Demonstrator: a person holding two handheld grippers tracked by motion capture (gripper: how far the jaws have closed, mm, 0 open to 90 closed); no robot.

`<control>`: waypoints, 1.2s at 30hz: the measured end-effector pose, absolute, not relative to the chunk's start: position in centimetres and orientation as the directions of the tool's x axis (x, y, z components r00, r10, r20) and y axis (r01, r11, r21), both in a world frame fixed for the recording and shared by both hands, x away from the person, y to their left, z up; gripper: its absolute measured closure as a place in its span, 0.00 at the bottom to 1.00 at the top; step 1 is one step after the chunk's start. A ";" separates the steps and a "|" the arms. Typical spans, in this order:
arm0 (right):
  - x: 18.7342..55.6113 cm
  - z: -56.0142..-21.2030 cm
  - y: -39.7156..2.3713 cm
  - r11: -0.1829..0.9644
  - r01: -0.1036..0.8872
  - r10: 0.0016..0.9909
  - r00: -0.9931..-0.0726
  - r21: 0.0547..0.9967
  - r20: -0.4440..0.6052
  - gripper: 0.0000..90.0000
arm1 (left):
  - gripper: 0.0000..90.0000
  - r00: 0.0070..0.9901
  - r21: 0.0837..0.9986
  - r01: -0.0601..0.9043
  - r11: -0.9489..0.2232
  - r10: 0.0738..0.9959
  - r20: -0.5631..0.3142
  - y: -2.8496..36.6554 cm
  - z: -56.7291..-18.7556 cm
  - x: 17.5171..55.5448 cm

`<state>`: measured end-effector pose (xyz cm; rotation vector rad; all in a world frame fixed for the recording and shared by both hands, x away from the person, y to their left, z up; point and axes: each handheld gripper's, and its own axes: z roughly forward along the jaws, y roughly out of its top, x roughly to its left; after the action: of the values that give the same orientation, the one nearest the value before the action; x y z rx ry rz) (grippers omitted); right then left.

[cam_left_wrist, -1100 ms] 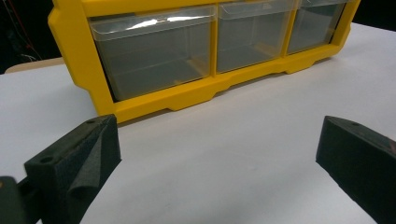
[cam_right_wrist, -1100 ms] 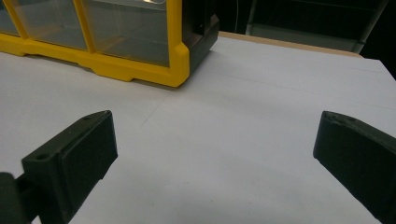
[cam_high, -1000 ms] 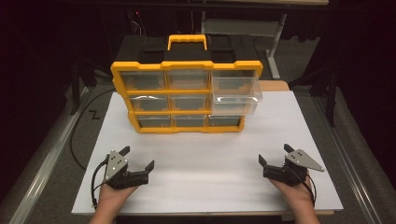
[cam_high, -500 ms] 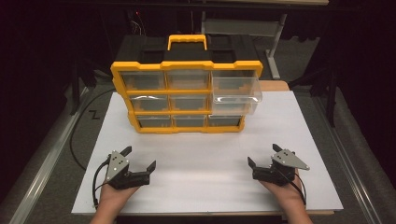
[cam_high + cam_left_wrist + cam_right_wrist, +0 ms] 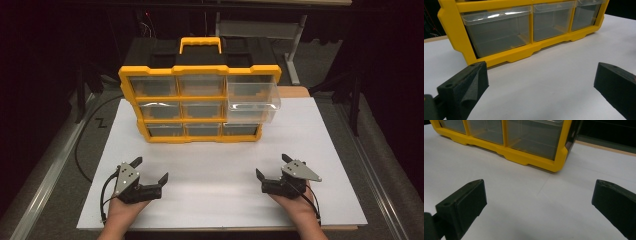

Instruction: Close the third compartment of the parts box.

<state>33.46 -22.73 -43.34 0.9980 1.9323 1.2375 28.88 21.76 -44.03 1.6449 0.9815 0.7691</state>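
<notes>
A yellow organizer box (image 5: 200, 99) with clear drawers and a yellow handle (image 5: 200, 43) stands upright at the back of the white board (image 5: 215, 160). One clear drawer (image 5: 252, 104) in its right column is pulled out toward me; the others sit flush. My left gripper (image 5: 151, 169) rests low at the front left, open and holding nothing. At the front right my right gripper (image 5: 271, 165) is also open and holding nothing. Along the left gripper's jaws (image 5: 540, 82) I see the bottom drawer row (image 5: 499, 30). Past the right gripper (image 5: 537, 201) is the box's bottom right corner (image 5: 559, 157).
The white board lies on a dark table with a metal rail (image 5: 45, 170) along its left side. A black cable (image 5: 80, 150) trails off the board's left edge. Dark stands and frames are behind the box. Open white board stretches between the grippers and the box.
My right gripper has slid left along the front of the board, toward the middle. The left gripper and the box have stayed put.
</notes>
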 end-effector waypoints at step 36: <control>34.1 -43.5 -16.0 0.245 0.249 0.797 -0.602 0.937 -0.049 0.01 | 0.00 0.460 0.965 0.222 -0.137 0.888 0.020 22.0 -44.0 28.8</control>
<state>34.08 -15.96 -43.46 0.9500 1.9931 1.3535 28.84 21.98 -44.02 1.6365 0.9779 0.7755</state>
